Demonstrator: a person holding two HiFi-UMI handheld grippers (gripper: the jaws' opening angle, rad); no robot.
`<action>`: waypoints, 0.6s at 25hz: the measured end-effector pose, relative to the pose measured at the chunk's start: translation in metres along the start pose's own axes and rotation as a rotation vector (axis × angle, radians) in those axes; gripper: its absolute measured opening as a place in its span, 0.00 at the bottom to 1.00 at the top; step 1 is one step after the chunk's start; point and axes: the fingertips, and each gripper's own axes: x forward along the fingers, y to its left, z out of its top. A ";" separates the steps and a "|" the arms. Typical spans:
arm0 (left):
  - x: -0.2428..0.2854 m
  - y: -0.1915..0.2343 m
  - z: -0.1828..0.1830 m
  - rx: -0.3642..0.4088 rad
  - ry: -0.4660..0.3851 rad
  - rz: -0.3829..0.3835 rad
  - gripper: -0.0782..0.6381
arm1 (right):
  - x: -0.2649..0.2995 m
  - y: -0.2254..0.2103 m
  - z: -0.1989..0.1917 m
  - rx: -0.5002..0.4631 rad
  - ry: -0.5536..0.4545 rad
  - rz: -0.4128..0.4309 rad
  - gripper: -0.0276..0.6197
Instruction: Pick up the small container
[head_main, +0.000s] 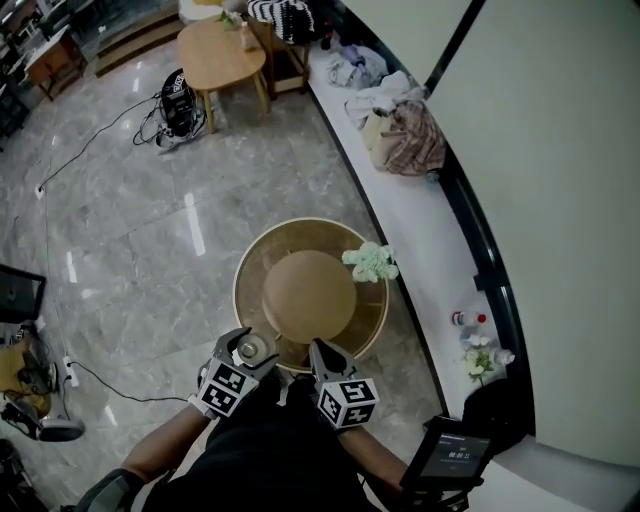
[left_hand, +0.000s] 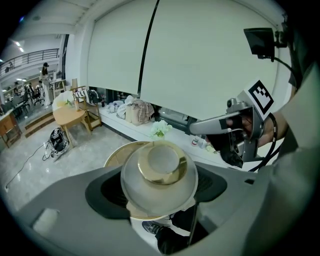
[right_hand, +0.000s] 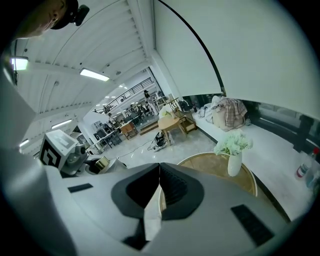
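Observation:
The small container (head_main: 250, 350) is a round clear jar with a gold lid (left_hand: 161, 163), and my left gripper (head_main: 247, 352) is shut on it, holding it above the near edge of the round wooden table (head_main: 258, 262). In the left gripper view the container (left_hand: 160, 182) fills the space between the jaws. My right gripper (head_main: 318, 350) hovers just right of it, shut with nothing between its jaws (right_hand: 160, 189). In the right gripper view the left gripper (right_hand: 92, 165) with the gold lid (right_hand: 102, 162) shows at the left.
A white vase of pale flowers (head_main: 371, 262) stands on the table's right side. A white ledge (head_main: 420, 230) along the window carries clothes (head_main: 405, 135) and small bottles (head_main: 468, 320). A smaller wooden table (head_main: 220, 55) and cables (head_main: 170, 115) lie farther off.

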 end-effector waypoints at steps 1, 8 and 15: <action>-0.004 -0.001 0.002 0.000 -0.002 -0.002 0.59 | -0.001 0.002 0.002 -0.002 -0.002 0.000 0.05; -0.024 -0.018 0.022 0.003 -0.028 -0.009 0.59 | -0.010 0.008 0.014 -0.005 -0.025 0.013 0.05; -0.043 -0.021 0.039 0.011 -0.054 -0.006 0.59 | -0.012 0.017 0.033 -0.038 -0.050 0.029 0.05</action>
